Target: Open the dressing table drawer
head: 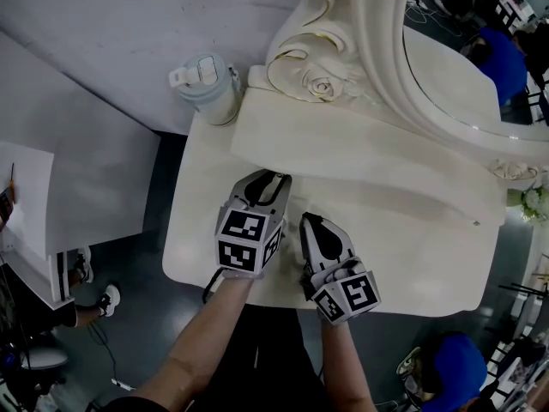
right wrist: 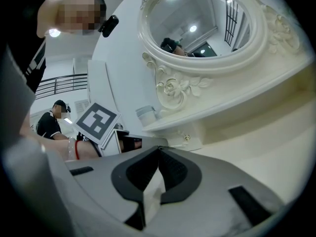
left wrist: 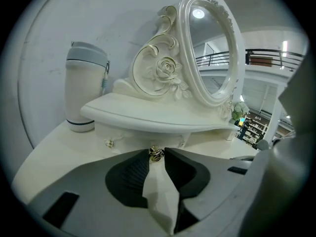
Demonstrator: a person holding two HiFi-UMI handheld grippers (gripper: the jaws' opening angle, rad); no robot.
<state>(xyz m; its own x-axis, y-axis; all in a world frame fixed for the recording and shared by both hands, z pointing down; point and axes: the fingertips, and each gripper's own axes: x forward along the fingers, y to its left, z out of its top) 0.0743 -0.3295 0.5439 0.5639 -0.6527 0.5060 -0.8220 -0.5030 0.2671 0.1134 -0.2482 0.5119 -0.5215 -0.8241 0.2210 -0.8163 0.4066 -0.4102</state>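
The cream dressing table has a low drawer front under its small raised shelf. A small gold knob sits on that front. My left gripper has its two tips closed on this knob, one pad on each side. In the head view the left gripper reaches under the shelf edge. My right gripper rests beside it over the tabletop, jaws shut and empty, its tips meeting.
A pale lidded cup stands at the table's back left corner. The oval carved mirror rises behind the shelf. More small knobs flank the held one. A white cabinet and a person's shoes are at the left.
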